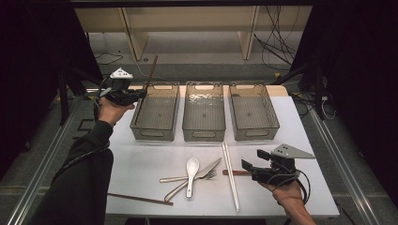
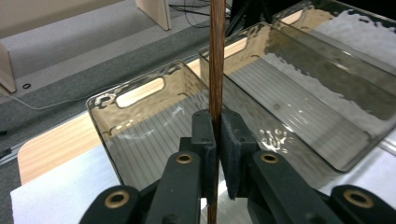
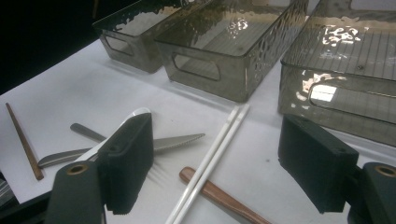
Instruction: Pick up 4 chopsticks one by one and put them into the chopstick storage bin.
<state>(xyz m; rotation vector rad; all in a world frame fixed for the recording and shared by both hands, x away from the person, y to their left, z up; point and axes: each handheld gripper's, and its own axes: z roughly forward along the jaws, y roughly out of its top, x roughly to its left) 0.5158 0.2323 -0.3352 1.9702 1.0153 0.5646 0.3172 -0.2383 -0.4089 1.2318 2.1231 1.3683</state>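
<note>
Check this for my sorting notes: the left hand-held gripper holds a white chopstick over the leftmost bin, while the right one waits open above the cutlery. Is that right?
Not quite: the colour is wrong. The left hand-held gripper is shut on a brown wooden chopstick, as the left gripper view shows. The white chopsticks lie on the table. The rest holds: it is over the leftmost bin, and the right hand-held gripper is open above the cutlery.

From overhead I look forward and down on the worktop [image 1: 141, 164], while my jaw cameras sit close, both facing the three bins [image 1: 204, 112].

brown chopstick [image 2: 216, 70] cut off top and bottom, brown handle [image 3: 219, 196] end cropped
</note>
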